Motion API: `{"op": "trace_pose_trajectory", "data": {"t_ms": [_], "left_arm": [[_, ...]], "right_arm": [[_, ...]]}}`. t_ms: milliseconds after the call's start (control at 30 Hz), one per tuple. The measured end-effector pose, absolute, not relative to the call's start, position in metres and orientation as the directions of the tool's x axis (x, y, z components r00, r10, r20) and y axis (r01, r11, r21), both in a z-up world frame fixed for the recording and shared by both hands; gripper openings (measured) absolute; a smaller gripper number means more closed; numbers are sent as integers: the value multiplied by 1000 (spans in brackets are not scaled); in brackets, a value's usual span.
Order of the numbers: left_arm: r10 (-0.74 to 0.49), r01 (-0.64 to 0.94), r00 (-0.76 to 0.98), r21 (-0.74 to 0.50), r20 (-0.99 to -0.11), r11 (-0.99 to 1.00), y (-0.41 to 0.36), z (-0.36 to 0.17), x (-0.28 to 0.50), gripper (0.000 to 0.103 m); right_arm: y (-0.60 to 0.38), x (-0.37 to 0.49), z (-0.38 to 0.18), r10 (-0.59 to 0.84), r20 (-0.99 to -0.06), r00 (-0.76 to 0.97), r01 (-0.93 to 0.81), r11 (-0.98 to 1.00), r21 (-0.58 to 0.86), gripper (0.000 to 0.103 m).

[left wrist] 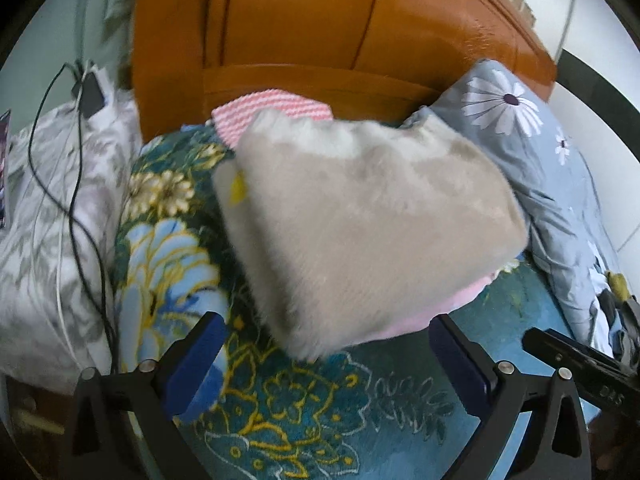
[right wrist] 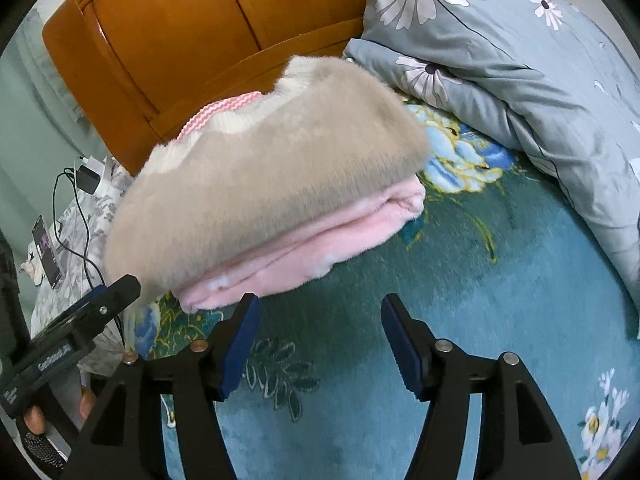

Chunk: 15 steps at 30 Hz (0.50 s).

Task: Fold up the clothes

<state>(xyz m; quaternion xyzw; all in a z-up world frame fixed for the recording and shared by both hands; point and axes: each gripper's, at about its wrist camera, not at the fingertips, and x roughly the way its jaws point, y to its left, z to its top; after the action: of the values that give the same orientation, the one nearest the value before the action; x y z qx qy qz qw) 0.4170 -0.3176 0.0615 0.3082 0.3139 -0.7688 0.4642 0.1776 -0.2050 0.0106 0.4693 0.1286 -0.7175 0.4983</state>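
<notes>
- The folded beige fluffy garment (left wrist: 372, 232) lies on a folded pink garment (right wrist: 304, 248), the two as one neat pile on the bed, near the wooden headboard (left wrist: 320, 28); stacking finished pieces up by the head end looks meant to keep the middle of the bed free for the next item.
- A pink-and-white striped piece (left wrist: 276, 108) pokes out behind the pile, against the headboard (whether it is folded I cannot tell).
- The left gripper (left wrist: 324, 364) hangs just short of the pile's near edge, its jaws spread as wide as they go, nothing between them.
- The right gripper (right wrist: 320, 344) is on the other side, jaws partly open and empty, the pink layer just beyond its fingertips; both tools apart from the cloth suggests the pile is set down and released.
- The bed's cover is a teal blanket (right wrist: 460, 280) with big blue and yellow flowers, soft and slightly plush, so a pile will sit steady on it.
- A grey daisy-print duvet (right wrist: 520, 80) is bunched up along the right side.
- To the left lies a pale leaf-print pillow (left wrist: 48, 240) with black cables and a charger (left wrist: 90, 92) trailing over it; the wall behind is pale green.
</notes>
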Motion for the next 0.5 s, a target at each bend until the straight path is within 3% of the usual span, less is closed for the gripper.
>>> {"op": "trace_pose_trajectory", "data": {"t_ms": [167, 267, 500], "left_arm": [[-578, 943, -295, -134, -760, -305, -305, 42, 421, 103], [-604, 945, -283, -109, -745, -308, -297, 33, 421, 103], [-601, 948, -282, -120, -748, -295, -291, 13, 417, 103]], "right_arm": [[-201, 184, -1, -569, -818, -84, 833, -490, 256, 68], [-197, 187, -10, -558, -825, -89, 832, -497, 247, 98], [-190, 187, -25, -560, -823, -93, 811, -522, 264, 99]]}}
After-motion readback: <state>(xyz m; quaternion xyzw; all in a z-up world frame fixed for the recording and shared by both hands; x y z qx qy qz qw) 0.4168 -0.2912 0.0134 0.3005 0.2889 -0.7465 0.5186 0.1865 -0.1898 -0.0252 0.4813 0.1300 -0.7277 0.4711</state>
